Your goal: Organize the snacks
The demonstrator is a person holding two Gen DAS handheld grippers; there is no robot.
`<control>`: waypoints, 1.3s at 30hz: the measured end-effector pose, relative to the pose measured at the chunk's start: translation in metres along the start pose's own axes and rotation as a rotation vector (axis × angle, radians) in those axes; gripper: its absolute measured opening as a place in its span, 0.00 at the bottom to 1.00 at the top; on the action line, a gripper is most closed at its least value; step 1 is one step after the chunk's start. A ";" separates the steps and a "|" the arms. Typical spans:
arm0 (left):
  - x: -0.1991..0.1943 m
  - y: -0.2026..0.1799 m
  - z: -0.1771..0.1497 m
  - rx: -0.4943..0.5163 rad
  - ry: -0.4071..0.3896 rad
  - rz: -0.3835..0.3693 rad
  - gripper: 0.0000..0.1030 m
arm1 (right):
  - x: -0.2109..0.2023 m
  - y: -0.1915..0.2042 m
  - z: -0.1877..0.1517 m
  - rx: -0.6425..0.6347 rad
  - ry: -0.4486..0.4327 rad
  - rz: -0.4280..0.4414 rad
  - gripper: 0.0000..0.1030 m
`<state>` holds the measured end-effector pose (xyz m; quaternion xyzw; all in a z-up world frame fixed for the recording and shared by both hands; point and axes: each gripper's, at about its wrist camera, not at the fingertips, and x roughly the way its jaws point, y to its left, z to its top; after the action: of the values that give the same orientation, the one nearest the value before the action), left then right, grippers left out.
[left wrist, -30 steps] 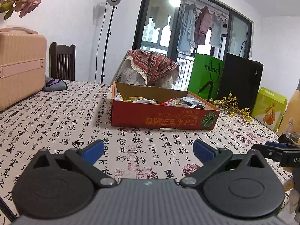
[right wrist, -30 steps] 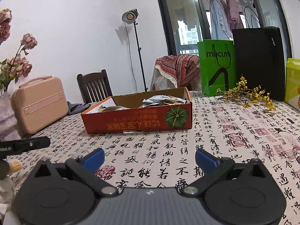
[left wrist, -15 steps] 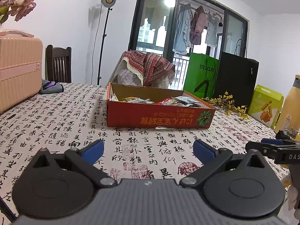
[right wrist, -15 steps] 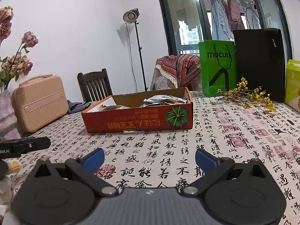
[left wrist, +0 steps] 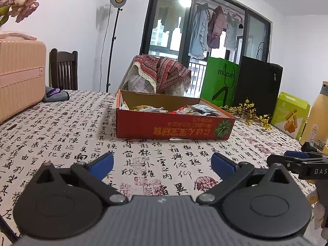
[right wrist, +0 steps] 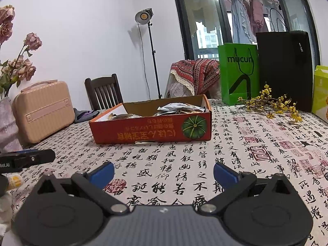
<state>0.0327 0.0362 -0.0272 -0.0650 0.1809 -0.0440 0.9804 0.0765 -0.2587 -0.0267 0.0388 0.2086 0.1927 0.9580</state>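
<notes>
Both black two-finger grippers, left (left wrist: 162,165) and right (right wrist: 163,171), hover with blue-padded jaws spread wide and empty above a calligraphy-print tablecloth (right wrist: 235,155). Crinkly snack packets (left wrist: 174,109) lie heaped inside a shallow red cardboard box (left wrist: 174,127), well ahead. A careless pinch could snag neighbouring wrappers or shove the light box.

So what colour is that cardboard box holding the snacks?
The box is orange-red outside with a green pumpkin picture; clearest in the right wrist view.
</notes>
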 end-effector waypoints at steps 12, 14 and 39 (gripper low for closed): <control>0.000 0.000 0.000 -0.001 -0.002 -0.003 1.00 | 0.001 0.001 -0.001 -0.001 0.003 0.000 1.00; -0.001 0.000 0.000 -0.001 -0.002 -0.003 1.00 | 0.001 0.001 -0.001 -0.001 0.003 0.000 1.00; -0.013 -0.007 -0.003 0.035 -0.052 -0.053 1.00 | 0.003 0.002 -0.004 -0.004 0.010 0.004 1.00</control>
<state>0.0191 0.0301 -0.0246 -0.0539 0.1529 -0.0712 0.9842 0.0767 -0.2557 -0.0310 0.0365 0.2130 0.1953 0.9566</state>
